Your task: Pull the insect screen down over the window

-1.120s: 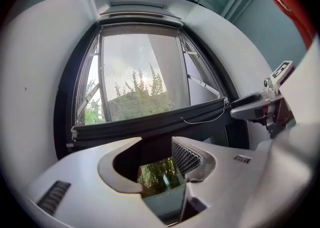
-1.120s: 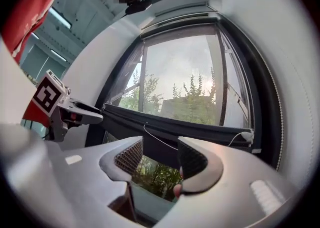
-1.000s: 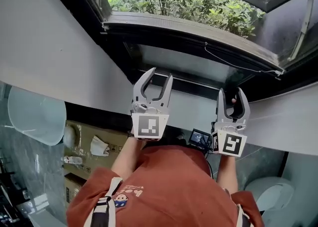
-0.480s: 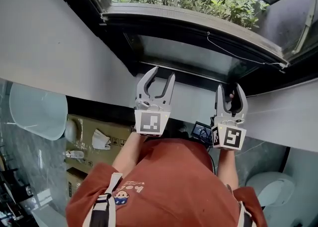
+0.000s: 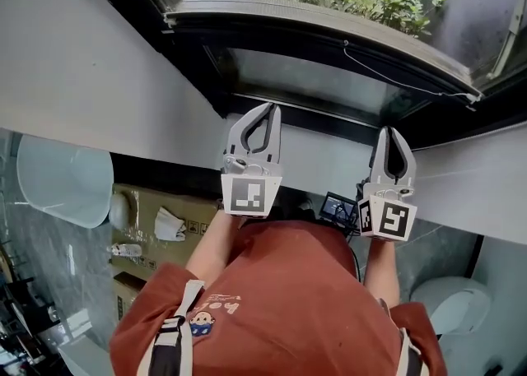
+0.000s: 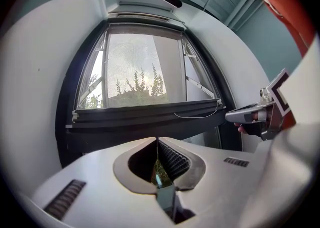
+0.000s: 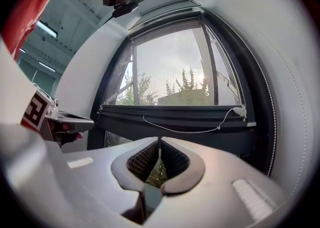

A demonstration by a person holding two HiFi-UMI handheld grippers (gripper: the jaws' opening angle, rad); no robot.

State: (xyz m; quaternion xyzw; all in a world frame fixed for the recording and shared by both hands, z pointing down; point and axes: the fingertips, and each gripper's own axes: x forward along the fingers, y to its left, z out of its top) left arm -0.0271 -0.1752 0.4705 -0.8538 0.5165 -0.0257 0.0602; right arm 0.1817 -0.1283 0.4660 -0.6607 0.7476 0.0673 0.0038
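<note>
My left tongs (image 5: 268, 109) and right tongs (image 5: 387, 131) have just been closing and now stand pinched together on nothing, both short of the insect screen's bottom bar (image 5: 313, 33) and not touching it. Only a strip of glass (image 5: 305, 78) shows beneath the bar, so I judge the pull mostly done; finishing calls for opening, reaching to the bar and pressing it down evenly. The head view shows both tongs side by side before the bar, while only the gripper views show it head-on, with its white cord (image 7: 185, 130) slung just under it.
</note>
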